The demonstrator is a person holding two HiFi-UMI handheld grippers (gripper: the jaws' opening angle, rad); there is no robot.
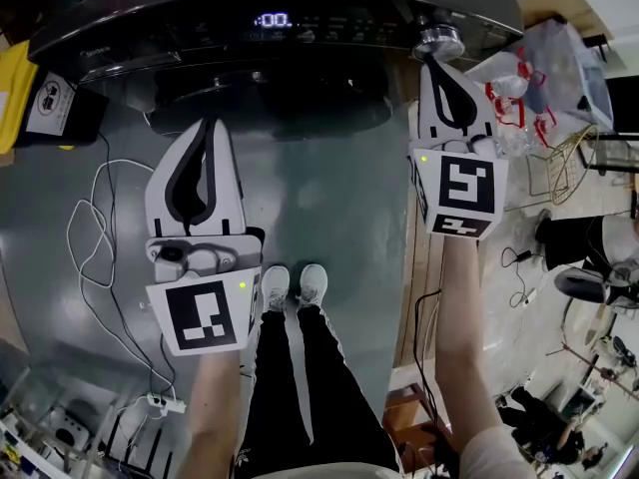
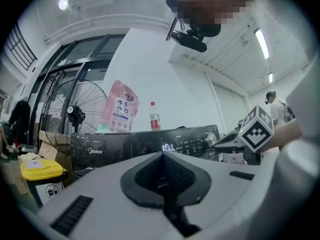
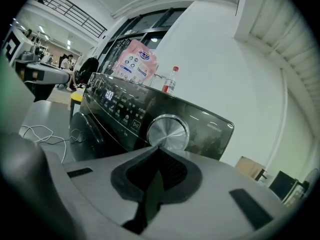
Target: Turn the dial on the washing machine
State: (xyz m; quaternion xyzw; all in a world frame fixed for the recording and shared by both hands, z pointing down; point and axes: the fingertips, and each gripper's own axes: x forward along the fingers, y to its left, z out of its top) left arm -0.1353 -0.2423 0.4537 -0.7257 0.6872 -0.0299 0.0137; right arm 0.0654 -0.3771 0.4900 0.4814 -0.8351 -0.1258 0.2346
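Note:
The dark front-loading washing machine (image 1: 200,28) stands at the top of the head view, its display (image 1: 273,20) lit. Its round silver dial (image 1: 440,40) sits at the right end of the control panel. My right gripper (image 1: 436,65) is shut and empty, with its tips just short of the dial. In the right gripper view the dial (image 3: 167,132) shows large just beyond the meeting tips of the right gripper (image 3: 159,149). My left gripper (image 1: 211,125) is also shut and empty, held back from the machine's door (image 1: 270,98). The left gripper view shows the left gripper (image 2: 162,155) facing the panel (image 2: 190,145).
A pink pouch (image 2: 120,106) and a bottle (image 2: 154,118) stand on top of the machine. A yellow bin (image 1: 12,88) is at the left. White cable (image 1: 90,257) and a power strip (image 1: 160,403) lie on the floor. A plastic bag (image 1: 529,88) sits right of the machine.

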